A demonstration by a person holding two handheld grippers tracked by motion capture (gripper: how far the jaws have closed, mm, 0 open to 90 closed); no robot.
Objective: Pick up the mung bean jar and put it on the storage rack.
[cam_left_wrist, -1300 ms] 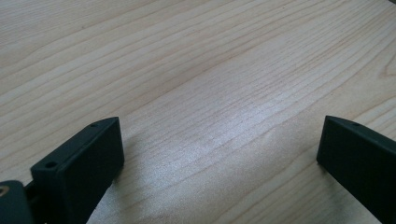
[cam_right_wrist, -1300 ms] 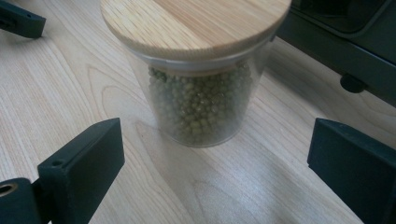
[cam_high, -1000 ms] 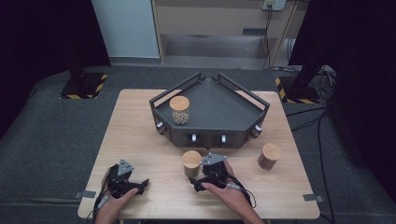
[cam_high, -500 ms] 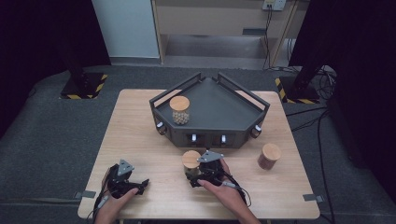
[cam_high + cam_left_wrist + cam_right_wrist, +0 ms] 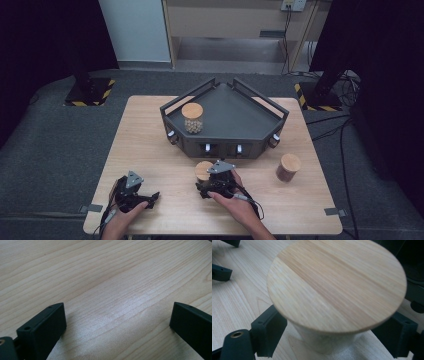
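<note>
Grasping is the step in hand: my right gripper (image 5: pixel 207 186) has just been closing its jaws on either side of the wooden-lidded jar (image 5: pixel 337 285), at the tray's (image 5: pixel 226 142) six o'clock. Next comes firm contact, then a lift. My left gripper (image 5: pixel 117 322) rests wide, holding nothing.

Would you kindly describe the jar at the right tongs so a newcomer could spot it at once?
Start at the dark angular tray on the wooden table. Just in front of its front wall stands a wooden-lidded jar, with the right tongs around it. Unlike the jar inside the tray and the dark-filled jar to the right, it sits between jaws.
</note>
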